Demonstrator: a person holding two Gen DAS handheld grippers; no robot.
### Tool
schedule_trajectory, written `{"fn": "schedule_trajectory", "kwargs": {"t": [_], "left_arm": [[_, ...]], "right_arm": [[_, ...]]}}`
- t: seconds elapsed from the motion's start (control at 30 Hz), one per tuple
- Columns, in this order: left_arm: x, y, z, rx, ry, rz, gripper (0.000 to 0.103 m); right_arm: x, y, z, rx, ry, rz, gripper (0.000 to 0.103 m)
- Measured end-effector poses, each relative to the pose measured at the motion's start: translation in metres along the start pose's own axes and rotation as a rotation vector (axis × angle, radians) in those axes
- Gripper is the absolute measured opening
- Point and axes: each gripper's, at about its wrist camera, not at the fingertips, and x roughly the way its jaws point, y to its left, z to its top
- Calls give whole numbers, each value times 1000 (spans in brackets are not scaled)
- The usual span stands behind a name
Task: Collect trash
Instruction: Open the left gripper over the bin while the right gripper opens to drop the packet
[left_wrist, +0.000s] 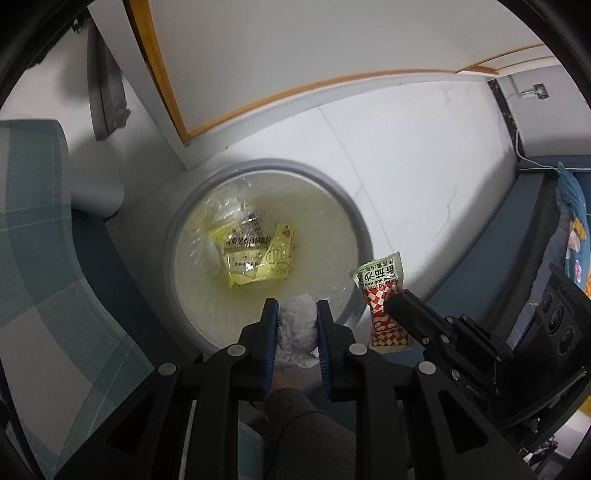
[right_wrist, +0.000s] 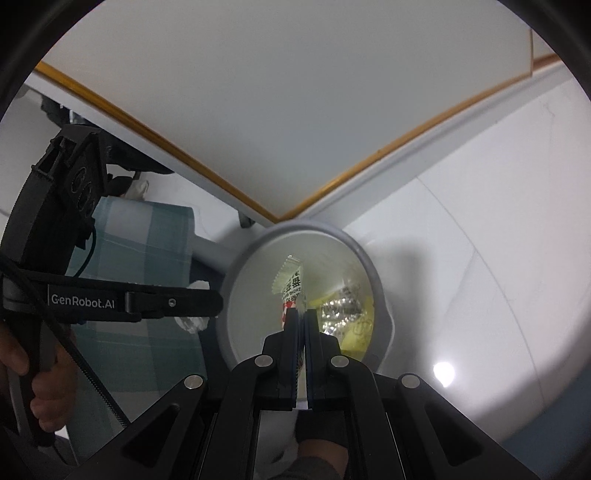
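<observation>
Above the round grey trash bin, both grippers hang with their loads over its open mouth. The left gripper is clamped on a crumpled white tissue, its blue pads pressing the wad from both sides just over the near rim. The right gripper has its jaws pinched together on a ketchup sachet, red-checked at the bottom and green at the top, which sticks out past the fingertips; seen from the left wrist, that sachet sits at the bin's right edge rather than squarely over the opening. Inside the liner lie a yellow wrapper and some clear plastic film. The main risk is the sachet: let go where it is, it may well strike the rim and fall onto the white floor beside the bin, so the right hand probably needs to come further over the middle. The tissue is light and ragged, and it may cling to a pad when the jaws part, or drift onto the near rim. The two grippers are also close together, so a hurried move inward could knock one against the other.
</observation>
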Motion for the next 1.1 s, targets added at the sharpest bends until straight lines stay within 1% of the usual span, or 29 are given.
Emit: {"fn": "schedule_trajectory", "kwargs": {"t": [0.1,0.2,0.37,0.47,0.5,0.53,0.63,0.7,0.73,0.77,0.87,0.9,0.93,0.97,1.03,1.1], "left_arm": [[6,2,2,-15,21,1,16],[8,3,2,-31,35,6,23],[9,6,1,-32,23,23,45],[8,5,0,-25,17,31,51],[6,5,0,-24,15,35,54],[6,4,0,-25,11,40,56],[1,7,-1,-30,-7,46,60],[-2,7,-3,-28,-15,48,62],[-4,7,-3,-24,-20,48,63],[-5,7,-4,-17,-24,52,64],[-11,6,-8,0,-42,65,66],[-14,5,-10,1,-46,69,67],[-16,4,-11,3,-48,77,72],[-20,1,-12,11,-52,88,72],[-31,-4,-16,31,-92,122,72],[-43,-6,-19,38,-135,135,73]], "right_arm": [[11,3,2,12,23,6,2],[19,5,4,11,43,9,3],[34,3,3,29,91,17,5],[39,3,0,34,101,8,6],[38,1,0,41,105,7,7],[39,-1,0,55,117,13,10],[37,-4,-2,70,120,20,11],[33,-3,-3,56,112,22,16],[31,-3,-4,52,110,20,23],[29,-3,-5,51,107,19,27],[22,-1,-5,47,94,20,28],[19,0,-5,45,90,17,29],[15,1,-5,44,82,16,30],[12,3,-5,42,73,15,32],[3,7,-5,35,52,1,39],[-8,10,-4,29,25,-16,42]]}}
